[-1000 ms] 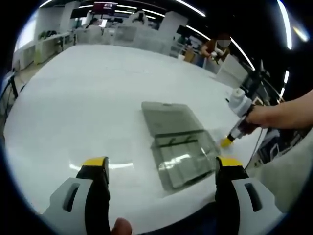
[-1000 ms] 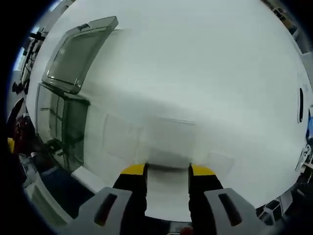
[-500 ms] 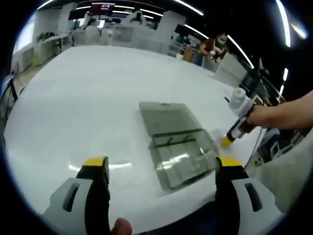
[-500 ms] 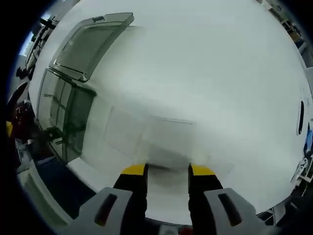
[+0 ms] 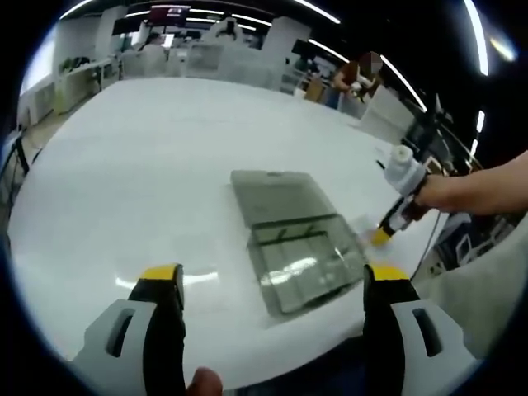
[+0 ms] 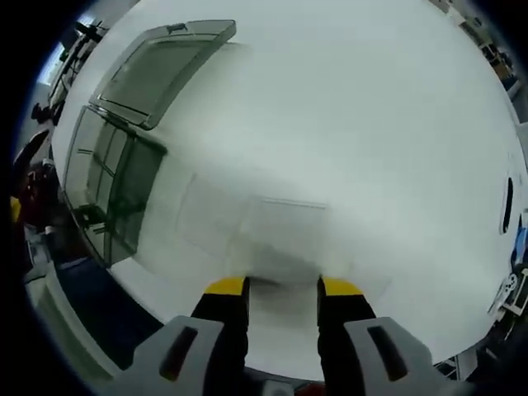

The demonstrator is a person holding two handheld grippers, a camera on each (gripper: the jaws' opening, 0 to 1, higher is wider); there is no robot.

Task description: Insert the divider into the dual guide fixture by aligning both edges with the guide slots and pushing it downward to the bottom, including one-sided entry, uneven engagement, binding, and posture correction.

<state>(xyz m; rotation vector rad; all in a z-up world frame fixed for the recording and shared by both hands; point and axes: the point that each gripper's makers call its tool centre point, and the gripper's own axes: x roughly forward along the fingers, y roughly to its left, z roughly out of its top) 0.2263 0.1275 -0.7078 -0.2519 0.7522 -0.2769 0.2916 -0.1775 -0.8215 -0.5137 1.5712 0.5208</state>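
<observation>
The right tool (image 6: 282, 287) pinches a clear flat plastic divider (image 6: 285, 235); the left tool (image 5: 274, 274) gapes empty. The smoky transparent lidded fixture box (image 6: 115, 186) sits far left of the right tool on the white table (image 6: 371, 124). The divider, barely gripped at its edge, may tilt and bind one-sided.

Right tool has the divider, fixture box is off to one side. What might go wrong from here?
1. The clear divider in the right tool barely shows against the white table, so one edge may miss its slot and bind.
2. The grey fixture box sits near the table edge with the left tool open and apart from it; a downward push may shift it.
</observation>
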